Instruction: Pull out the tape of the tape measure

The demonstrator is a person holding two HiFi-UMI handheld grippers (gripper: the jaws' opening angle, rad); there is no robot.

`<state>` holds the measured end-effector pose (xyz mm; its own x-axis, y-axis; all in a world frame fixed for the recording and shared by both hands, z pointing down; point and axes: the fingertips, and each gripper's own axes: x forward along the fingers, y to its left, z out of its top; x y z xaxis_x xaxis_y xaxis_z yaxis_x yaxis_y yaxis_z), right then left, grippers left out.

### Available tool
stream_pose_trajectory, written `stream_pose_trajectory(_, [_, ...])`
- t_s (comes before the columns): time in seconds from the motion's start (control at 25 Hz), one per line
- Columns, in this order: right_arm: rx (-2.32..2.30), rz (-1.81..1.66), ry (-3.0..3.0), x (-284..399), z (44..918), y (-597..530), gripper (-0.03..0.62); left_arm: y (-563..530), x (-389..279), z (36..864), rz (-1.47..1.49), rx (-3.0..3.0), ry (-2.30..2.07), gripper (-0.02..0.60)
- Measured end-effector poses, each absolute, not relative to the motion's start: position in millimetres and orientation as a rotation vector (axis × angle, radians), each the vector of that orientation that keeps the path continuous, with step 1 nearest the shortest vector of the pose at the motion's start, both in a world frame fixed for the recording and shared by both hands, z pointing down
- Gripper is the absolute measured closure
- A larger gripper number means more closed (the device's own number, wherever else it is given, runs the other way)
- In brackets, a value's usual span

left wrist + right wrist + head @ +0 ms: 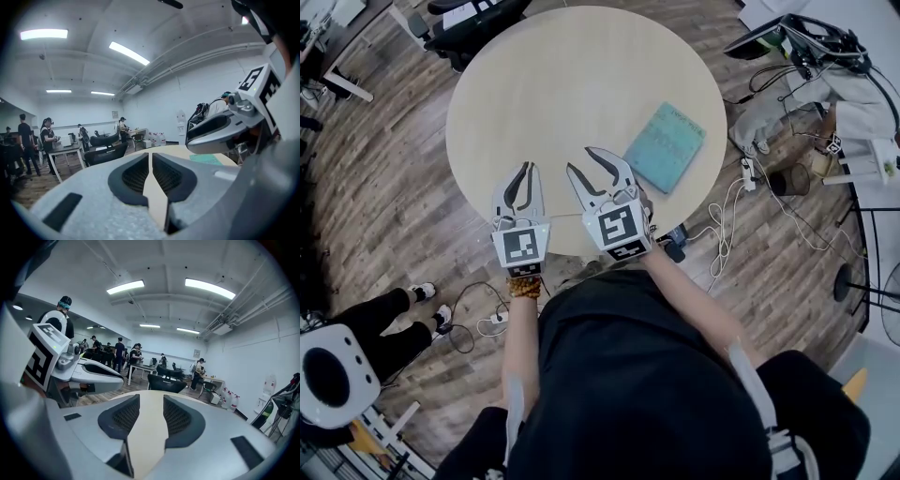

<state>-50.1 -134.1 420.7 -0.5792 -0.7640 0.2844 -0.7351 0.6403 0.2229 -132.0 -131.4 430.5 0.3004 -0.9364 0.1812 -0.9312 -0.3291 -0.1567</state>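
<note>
The fingers of the left gripper (525,169) are shut together and hold nothing. The fingers of the right gripper (583,159) are partly open and empty. No tape measure shows in any view, so I cannot tell which way it lies. Only a teal pad (666,145) lies on the tabletop (581,84), nearer the right gripper.

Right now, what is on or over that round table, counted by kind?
Hand-held grippers: 2, the left hand-held gripper and the right hand-held gripper, both empty, over the near edge
Teal notebook: 1, lying flat on the table
Total: 3
</note>
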Motion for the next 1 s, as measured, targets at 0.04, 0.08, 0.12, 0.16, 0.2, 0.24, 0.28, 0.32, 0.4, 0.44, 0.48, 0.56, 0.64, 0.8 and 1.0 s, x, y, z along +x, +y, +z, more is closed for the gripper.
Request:
stream_pose_trajectory(0.04, [1.198, -0.119, -2.518, -49.8, 419.8, -132.5, 0.437, -130.0, -131.7, 428.9, -0.356, -2.510, 1.813, 0.548])
stream_pose_trajectory(0.08, [1.204, -0.123, -2.526, -49.9, 419.3, -131.1, 0.443, -128.9, -131.7, 427.5, -0.337, -2.504, 1.818, 0.553])
stream_pose_trajectory(0.12, [1.211, -0.129, -2.533, -50.2, 419.3, -130.0, 0.451, -128.3, -131.5, 426.6, -0.323, -2.499, 1.816, 0.560])
stream_pose_trajectory(0.16, [1.218, -0.137, -2.540, -50.8, 419.4, -129.2, 0.460, -127.9, -130.9, 426.2, -0.314, -2.497, 1.808, 0.561])
stream_pose_trajectory(0.2, [1.222, -0.147, -2.551, -52.0, 419.4, -128.5, 0.469, -127.6, -129.8, 426.1, -0.310, -2.497, 1.796, 0.561])
stream_pose_trajectory(0.24, [1.223, -0.155, -2.561, -53.1, 419.6, -127.6, 0.477, -126.9, -128.4, 426.2, -0.306, -2.500, 1.785, 0.561])
stream_pose_trajectory(0.28, [1.227, -0.158, -2.568, -53.7, 420.1, -126.4, 0.485, -125.8, -127.1, 426.4, -0.301, -2.505, 1.776, 0.561])
stream_pose_trajectory(0.32, [1.232, -0.157, -2.572, -53.6, 420.7, -125.1, 0.493, -124.4, -125.9, 427.0, -0.298, -2.510, 1.771, 0.561])
stream_pose_trajectory(0.4, [1.247, -0.149, -2.577, -52.6, 421.4, -123.5, 0.505, -122.3, -123.7, 429.2, -0.296, -2.522, 1.764, 0.561])
stream_pose_trajectory(0.44, [1.254, -0.149, -2.577, -51.8, 421.3, -123.4, 0.509, -122.3, -122.9, 430.4, -0.294, -2.529, 1.761, 0.561])
stream_pose_trajectory(0.48, [1.258, -0.159, -2.574, -50.9, 421.1, -123.6, 0.514, -122.8, -122.2, 431.6, -0.293, -2.537, 1.758, 0.561])
stream_pose_trajectory(0.56, [1.252, -0.181, -2.570, -49.4, 422.6, -122.6, 0.533, -123.4, -120.7, 433.4, -0.292, -2.550, 1.753, 0.561])
stream_pose_trajectory(0.64, [1.251, -0.173, -2.576, -48.4, 423.8, -119.8, 0.540, -122.3, -118.0, 435.5, -0.292, -2.560, 1.749, 0.561])
stream_pose_trajectory(0.8, [1.235, -0.172, -2.593, -48.5, 428.5, -114.7, 0.561, -118.7, -113.6, 444.4, -0.310, -2.582, 1.734, 0.563])
stream_pose_trajectory(1.0, [1.254, -0.172, -2.570, -43.0, 431.1, -114.8, 0.595, -114.5, -103.7, 453.0, -0.338, -2.622, 1.704, 0.565])
